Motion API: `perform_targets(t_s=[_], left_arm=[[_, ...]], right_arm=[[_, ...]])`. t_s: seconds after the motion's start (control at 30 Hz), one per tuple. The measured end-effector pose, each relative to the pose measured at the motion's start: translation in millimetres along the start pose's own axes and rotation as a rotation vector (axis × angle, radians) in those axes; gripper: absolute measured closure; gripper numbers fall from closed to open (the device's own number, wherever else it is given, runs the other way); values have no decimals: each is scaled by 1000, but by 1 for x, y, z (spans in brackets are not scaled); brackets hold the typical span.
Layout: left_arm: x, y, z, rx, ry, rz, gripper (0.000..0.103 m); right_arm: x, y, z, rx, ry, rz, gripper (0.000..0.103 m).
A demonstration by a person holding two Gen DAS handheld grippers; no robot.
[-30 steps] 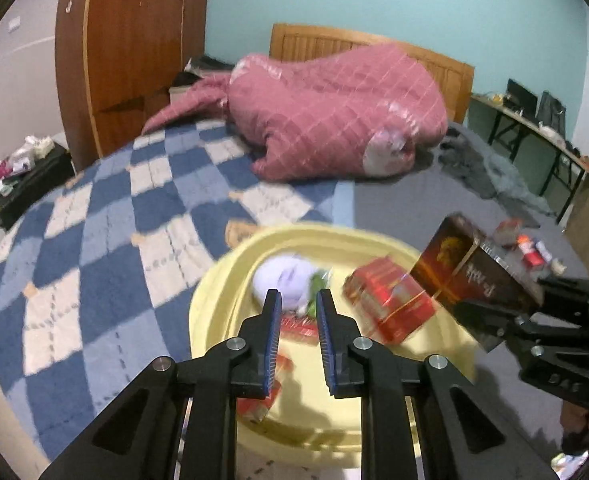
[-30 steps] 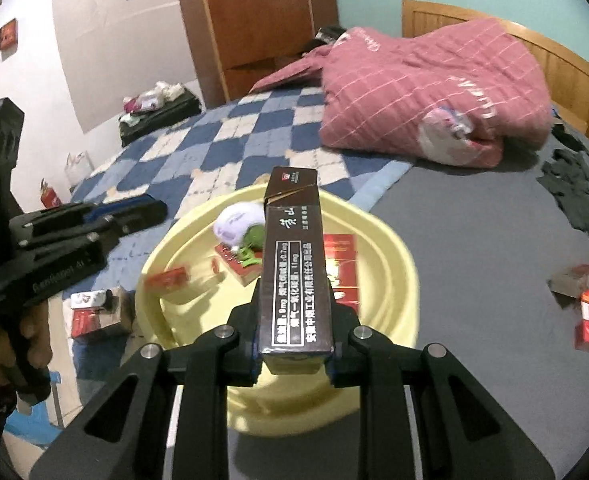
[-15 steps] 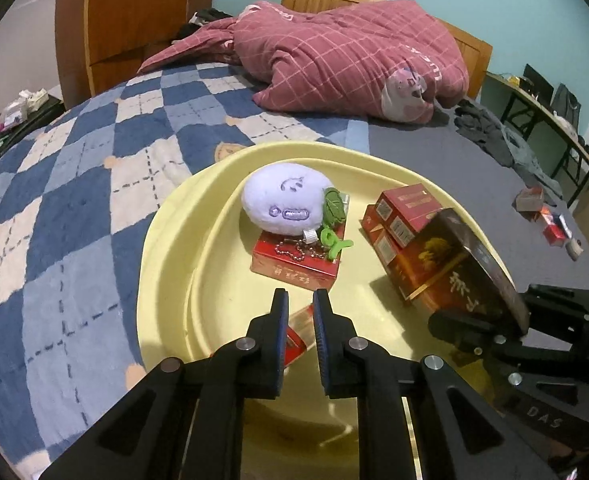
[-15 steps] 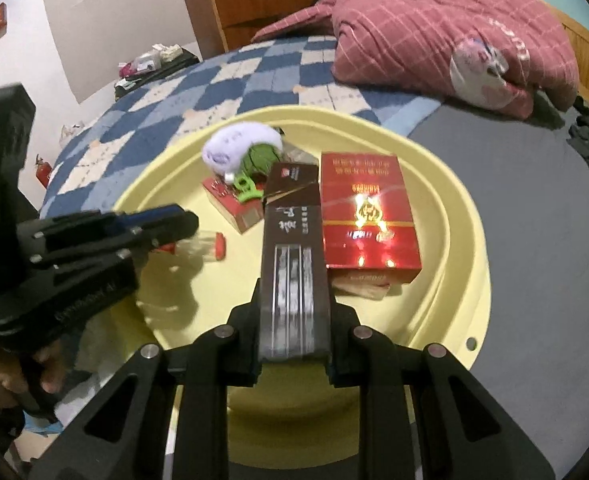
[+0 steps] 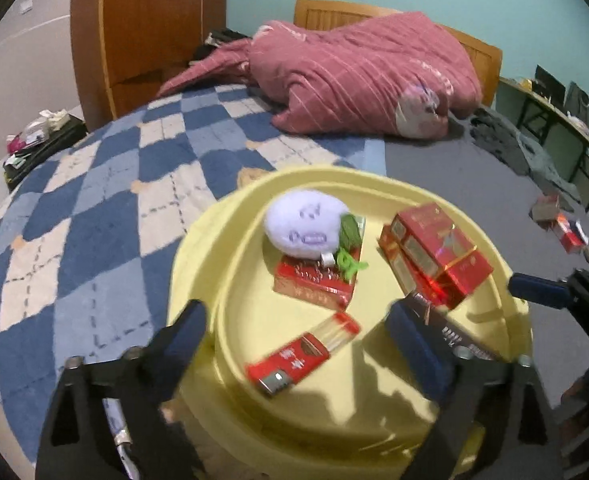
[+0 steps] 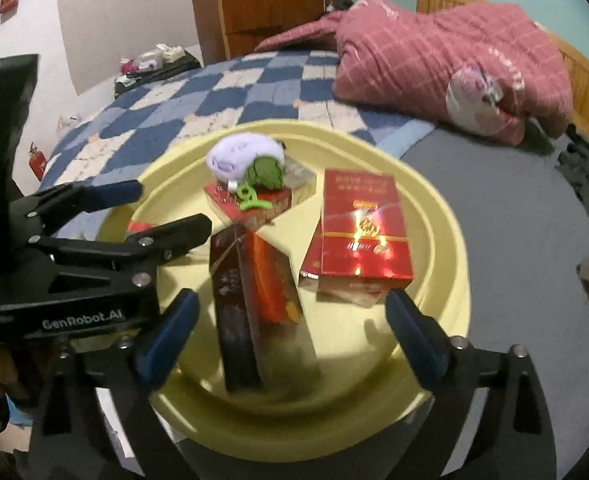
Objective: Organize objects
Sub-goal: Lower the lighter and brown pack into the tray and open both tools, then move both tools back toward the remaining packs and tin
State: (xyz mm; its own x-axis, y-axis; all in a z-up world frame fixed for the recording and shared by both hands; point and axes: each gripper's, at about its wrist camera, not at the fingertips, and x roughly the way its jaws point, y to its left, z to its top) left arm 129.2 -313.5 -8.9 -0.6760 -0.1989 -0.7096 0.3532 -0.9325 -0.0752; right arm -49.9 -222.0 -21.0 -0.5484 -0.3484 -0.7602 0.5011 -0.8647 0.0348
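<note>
A yellow basin (image 5: 198,264) (image 6: 446,216) sits on the bed. In it are a purple plush (image 5: 306,228) (image 6: 242,156) on a flat red pack (image 5: 314,284) and a red carton (image 5: 434,256) (image 6: 362,232). My left gripper (image 5: 298,344) is opening its jaws wide over a red lighter (image 5: 298,354), and the pads are clear of it. My right gripper (image 6: 292,320) is opening too. A dark brown box (image 6: 246,300) (image 5: 454,332) leans tilted between its jaws, free of both pads.
A pink quilt (image 5: 358,80) is heaped at the head of the bed. A blue checked blanket (image 5: 74,220) covers the left side, a grey sheet (image 6: 514,200) the right. Small red packs (image 5: 566,228) lie on the sheet. A wooden wardrobe (image 5: 146,20) stands behind.
Both grippers went from shut to wide open and sank toward the basin. The dark brown box left the right gripper's hold and now leans in the basin. The lighter lies free.
</note>
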Motion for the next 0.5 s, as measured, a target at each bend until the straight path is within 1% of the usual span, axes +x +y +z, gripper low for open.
perform_targets(t_s=[0.1,0.17,0.23,0.43,0.5], left_arm=[[-10,-1,5,9,-20,-6,0],[-14,-4,9,11,-22,5,0],[-16,-5,11,8,-20,-3,0],[-28,-21,13,28,-27,-7,0],[-31,-31,14,37,-32,-20,0]], right_arm=[[-16,-3,4,-7,-40,-14,0],[-22,-7,5,0,-47,-18,0],[-27,-13,8,14,-52,-37,0],[-43,-39,4,99,-74,-66,0],[-51,-49,2,121,-82,-81,0]])
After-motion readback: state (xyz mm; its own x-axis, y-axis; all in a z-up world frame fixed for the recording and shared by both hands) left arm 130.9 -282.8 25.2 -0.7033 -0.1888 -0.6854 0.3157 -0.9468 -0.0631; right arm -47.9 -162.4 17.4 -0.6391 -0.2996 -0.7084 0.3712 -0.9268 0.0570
